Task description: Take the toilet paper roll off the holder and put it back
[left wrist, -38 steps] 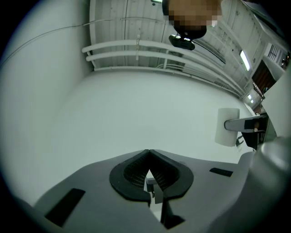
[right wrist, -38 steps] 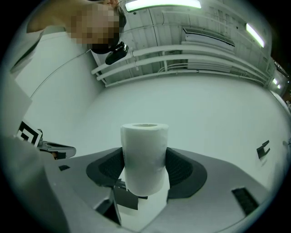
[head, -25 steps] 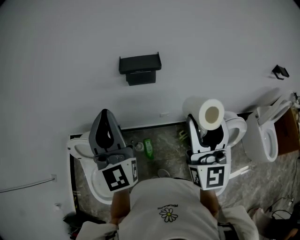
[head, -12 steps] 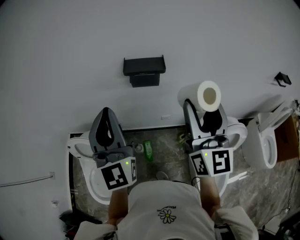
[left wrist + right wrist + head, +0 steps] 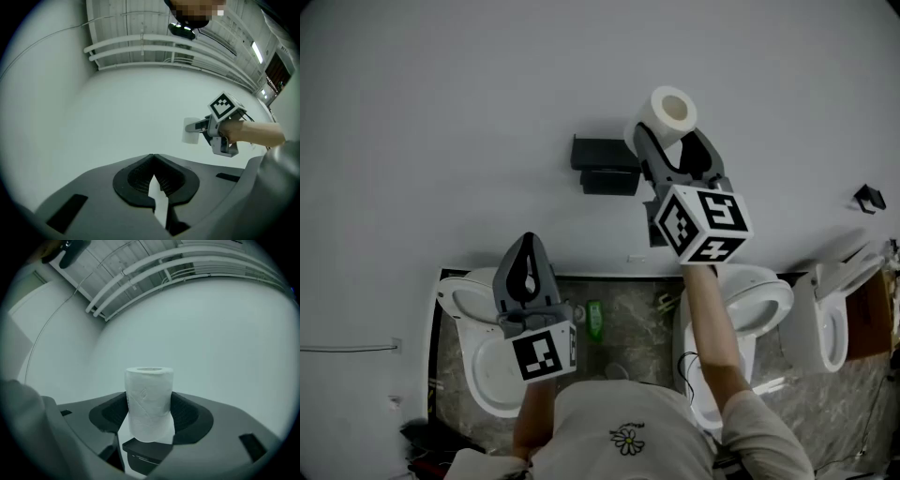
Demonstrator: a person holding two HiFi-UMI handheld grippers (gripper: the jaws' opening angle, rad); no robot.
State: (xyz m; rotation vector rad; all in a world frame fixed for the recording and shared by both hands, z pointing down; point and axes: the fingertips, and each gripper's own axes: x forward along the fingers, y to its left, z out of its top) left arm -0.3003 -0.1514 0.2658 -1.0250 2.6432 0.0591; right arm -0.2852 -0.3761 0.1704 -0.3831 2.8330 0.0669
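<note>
The white toilet paper roll (image 5: 670, 108) is held upright between the jaws of my right gripper (image 5: 667, 131), which is raised against the wall. It sits just right of and above the black wall holder (image 5: 605, 167). In the right gripper view the roll (image 5: 149, 401) fills the gap between the jaws, and the holder's black tray (image 5: 149, 454) shows just beneath it. My left gripper (image 5: 528, 248) hangs lower at the left, its jaw tips together with nothing between them (image 5: 153, 158). From the left gripper view, the right gripper (image 5: 220, 126) and the roll (image 5: 191, 131) appear by the wall.
Below the wall stand a left toilet (image 5: 459, 300), a middle toilet (image 5: 764, 291) and a right toilet (image 5: 825, 319). A green bottle (image 5: 596, 319) lies on the marbled floor between them. A small black hook (image 5: 865, 197) sits on the wall at the right.
My right gripper has risen and swung left with the roll, from over the middle toilet to beside the wall holder. The left gripper has barely shifted.
</note>
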